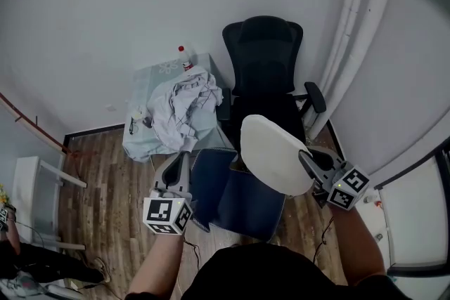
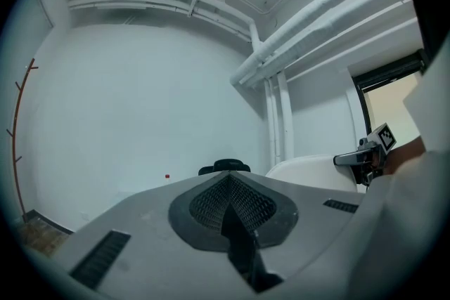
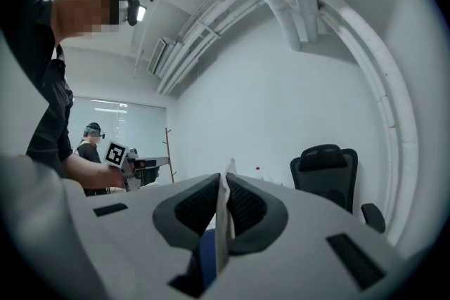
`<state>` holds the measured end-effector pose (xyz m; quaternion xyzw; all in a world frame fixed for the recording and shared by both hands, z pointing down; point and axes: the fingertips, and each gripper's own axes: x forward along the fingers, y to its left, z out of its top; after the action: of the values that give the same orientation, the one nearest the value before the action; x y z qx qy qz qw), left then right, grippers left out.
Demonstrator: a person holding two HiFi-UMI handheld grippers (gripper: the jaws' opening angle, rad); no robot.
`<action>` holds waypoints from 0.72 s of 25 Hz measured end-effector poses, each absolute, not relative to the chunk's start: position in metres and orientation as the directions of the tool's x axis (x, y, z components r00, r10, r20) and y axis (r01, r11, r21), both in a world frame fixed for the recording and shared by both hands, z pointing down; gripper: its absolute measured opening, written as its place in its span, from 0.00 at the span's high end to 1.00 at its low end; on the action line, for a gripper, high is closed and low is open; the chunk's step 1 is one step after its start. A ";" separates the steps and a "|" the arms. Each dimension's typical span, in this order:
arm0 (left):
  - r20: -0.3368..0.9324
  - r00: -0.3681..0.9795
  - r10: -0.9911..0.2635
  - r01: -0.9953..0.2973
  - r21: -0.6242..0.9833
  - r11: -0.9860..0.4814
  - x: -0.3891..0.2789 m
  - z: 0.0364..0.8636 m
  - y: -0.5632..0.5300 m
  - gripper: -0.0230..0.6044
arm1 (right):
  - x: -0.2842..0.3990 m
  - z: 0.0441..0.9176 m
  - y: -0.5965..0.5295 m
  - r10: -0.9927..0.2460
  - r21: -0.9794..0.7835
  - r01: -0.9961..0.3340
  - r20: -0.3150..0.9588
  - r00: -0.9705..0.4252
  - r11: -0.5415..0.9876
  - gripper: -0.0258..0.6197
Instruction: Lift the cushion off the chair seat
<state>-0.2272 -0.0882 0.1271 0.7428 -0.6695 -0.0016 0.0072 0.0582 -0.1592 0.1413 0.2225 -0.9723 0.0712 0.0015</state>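
cushion [image 1: 271, 151] in R gripper [image 1: 304, 157], prob. L gripper [image 1: 184, 155]

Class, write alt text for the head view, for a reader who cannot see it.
Seen from above, the left gripper and right gripper hold a blue-and-white cushion up in front of a black office chair. Crumpled cloth lies on a table beside it.

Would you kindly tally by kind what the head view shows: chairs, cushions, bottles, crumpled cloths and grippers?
chair: 1
cushion: 1
bottle: 1
crumpled cloth: 1
grippers: 2, the left gripper and the right gripper
Total: 6
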 end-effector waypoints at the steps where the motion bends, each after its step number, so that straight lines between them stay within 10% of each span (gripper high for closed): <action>1: 0.012 0.101 -0.995 -0.995 0.008 -0.101 -0.227 0.129 -0.087 0.96 | 0.058 0.141 -0.159 -0.436 -0.136 -0.436 0.031 -0.900 0.890 0.91; 18: 0.030 0.070 -0.997 -0.998 -0.010 -0.070 -0.231 0.136 -0.085 0.96 | 0.052 0.149 -0.161 -0.437 -0.102 -0.439 0.051 -0.898 0.892 0.91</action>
<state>-0.2308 -0.0850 0.1356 0.7313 -0.6819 0.0141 0.0066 0.0522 -0.1609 0.1492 0.2252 -0.9726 0.0556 0.0135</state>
